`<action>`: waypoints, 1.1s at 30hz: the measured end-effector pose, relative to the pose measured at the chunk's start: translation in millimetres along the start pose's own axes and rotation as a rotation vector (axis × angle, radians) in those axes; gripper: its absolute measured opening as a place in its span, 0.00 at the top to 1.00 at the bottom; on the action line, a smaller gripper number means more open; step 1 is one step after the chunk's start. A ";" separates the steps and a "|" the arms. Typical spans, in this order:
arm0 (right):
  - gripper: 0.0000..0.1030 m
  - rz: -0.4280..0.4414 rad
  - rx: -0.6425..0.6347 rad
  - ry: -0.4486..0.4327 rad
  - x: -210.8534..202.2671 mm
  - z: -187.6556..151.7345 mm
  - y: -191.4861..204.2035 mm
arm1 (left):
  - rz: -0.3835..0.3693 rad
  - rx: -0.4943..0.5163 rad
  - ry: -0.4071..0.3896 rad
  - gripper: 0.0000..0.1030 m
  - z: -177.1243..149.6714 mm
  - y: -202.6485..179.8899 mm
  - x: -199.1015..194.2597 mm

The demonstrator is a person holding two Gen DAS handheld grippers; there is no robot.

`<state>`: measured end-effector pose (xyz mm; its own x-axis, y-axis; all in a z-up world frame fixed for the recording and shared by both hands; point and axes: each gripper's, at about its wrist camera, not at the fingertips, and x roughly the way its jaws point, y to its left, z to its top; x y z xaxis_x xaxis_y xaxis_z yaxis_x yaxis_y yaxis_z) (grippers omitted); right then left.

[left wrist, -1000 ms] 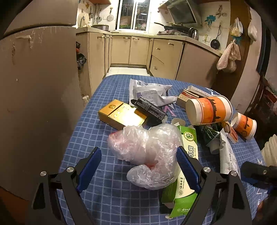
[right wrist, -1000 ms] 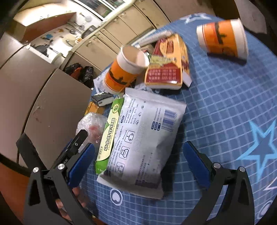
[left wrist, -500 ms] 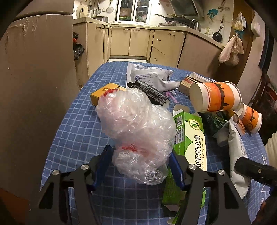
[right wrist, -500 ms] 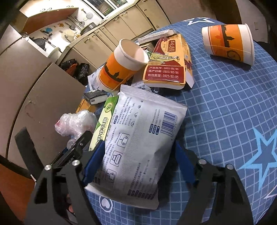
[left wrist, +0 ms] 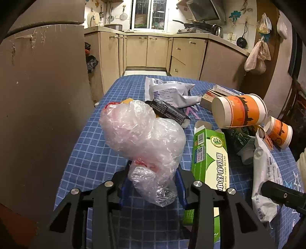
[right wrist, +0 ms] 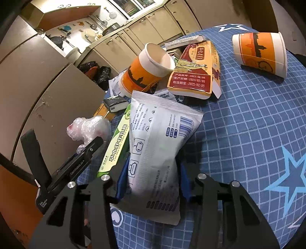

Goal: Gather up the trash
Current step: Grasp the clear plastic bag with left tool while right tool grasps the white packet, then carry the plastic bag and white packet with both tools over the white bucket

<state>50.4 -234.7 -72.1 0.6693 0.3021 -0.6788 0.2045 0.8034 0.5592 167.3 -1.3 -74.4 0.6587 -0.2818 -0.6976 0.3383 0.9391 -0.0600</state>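
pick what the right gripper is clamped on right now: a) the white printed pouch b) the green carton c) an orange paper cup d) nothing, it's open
a: in the right wrist view the right gripper has its blue pads pressed against both sides of the white printed pouch, while the green carton lies beside it and the nearer orange paper cup sits farther back on the pile.

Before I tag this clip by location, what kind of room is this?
Most likely a home kitchen: beige cabinets under a counter, a pan hanging on the wall, and a range hood above cookware. The trash lies on a blue checked tablecloth.
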 end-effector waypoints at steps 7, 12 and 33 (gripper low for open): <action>0.60 0.026 -0.013 0.008 -8.2 -9.5 0.9 | 0.038 -0.004 -0.022 0.62 1.5 3.9 -9.5; 0.60 0.040 -0.045 -0.016 -23.3 -14.3 4.8 | 0.087 -0.011 -0.043 0.62 1.0 9.3 -20.6; 0.60 0.056 -0.204 -0.270 -141.3 -5.3 1.1 | -0.052 0.068 -0.218 0.63 8.6 -80.1 -130.9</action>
<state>-47.7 -273.8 21.9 0.8458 0.2235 -0.4844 0.0338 0.8838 0.4667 59.8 -41.3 27.9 0.7661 -0.3726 -0.5237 0.4154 0.9088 -0.0389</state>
